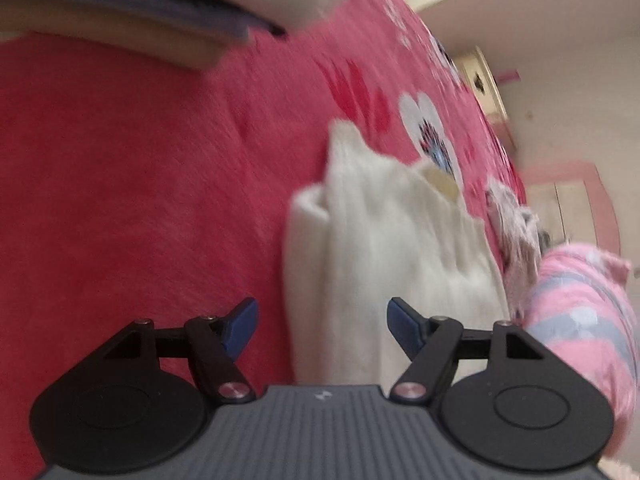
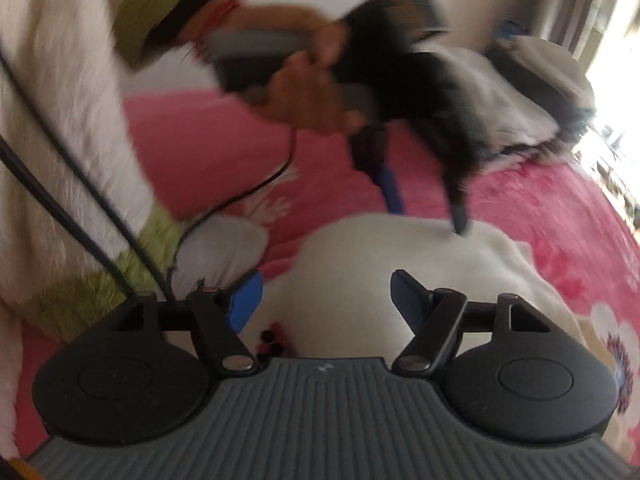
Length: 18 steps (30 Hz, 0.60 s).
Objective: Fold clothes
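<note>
Red bedspread (image 1: 140, 180) carried, from left to right, a folded stack (image 1: 120, 12) at the far edge, a cream sweater (image 1: 380, 240) partly folded, and a pink striped garment (image 1: 580, 312) still unfolded. Left tongs (image 1: 321, 326) and right tongs (image 2: 326, 300) were spread, holding nothing, above the sweater.

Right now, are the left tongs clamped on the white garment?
No, the left tongs stand open above the white garment, with nothing between their blue pads.

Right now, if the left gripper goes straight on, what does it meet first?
Most likely the white garment lying on the red blanket; the left gripper has its jaws open and empty. Depth is blurred.
</note>
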Tool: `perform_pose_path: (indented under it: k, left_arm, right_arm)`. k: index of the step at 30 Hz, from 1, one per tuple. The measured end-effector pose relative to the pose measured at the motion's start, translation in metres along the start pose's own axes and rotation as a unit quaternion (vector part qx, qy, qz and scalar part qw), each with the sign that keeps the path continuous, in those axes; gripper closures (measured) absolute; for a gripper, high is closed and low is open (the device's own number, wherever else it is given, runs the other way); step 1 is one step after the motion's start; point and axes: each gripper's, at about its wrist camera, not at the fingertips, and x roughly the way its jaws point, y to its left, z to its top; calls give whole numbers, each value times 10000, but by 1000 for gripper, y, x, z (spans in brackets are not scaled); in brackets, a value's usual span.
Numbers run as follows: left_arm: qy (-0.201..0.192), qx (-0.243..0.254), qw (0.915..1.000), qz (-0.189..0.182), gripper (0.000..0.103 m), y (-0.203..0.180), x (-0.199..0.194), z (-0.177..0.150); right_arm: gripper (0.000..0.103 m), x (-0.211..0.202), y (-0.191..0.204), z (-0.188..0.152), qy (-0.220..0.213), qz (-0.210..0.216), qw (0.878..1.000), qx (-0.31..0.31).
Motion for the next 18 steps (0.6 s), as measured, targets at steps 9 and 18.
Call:
perform_pose_path:
  k: [9, 18]
  left_arm:
    - [296, 22, 9996, -29, 23, -7, 32, 5]
    - [274, -166, 9995, -11, 22, -12, 40, 9]
  right_arm:
    - [21, 43, 27, 2, 611, -556, 9909, -1061]
    - [19, 65, 35, 1, 807, -890, 9752, -1861]
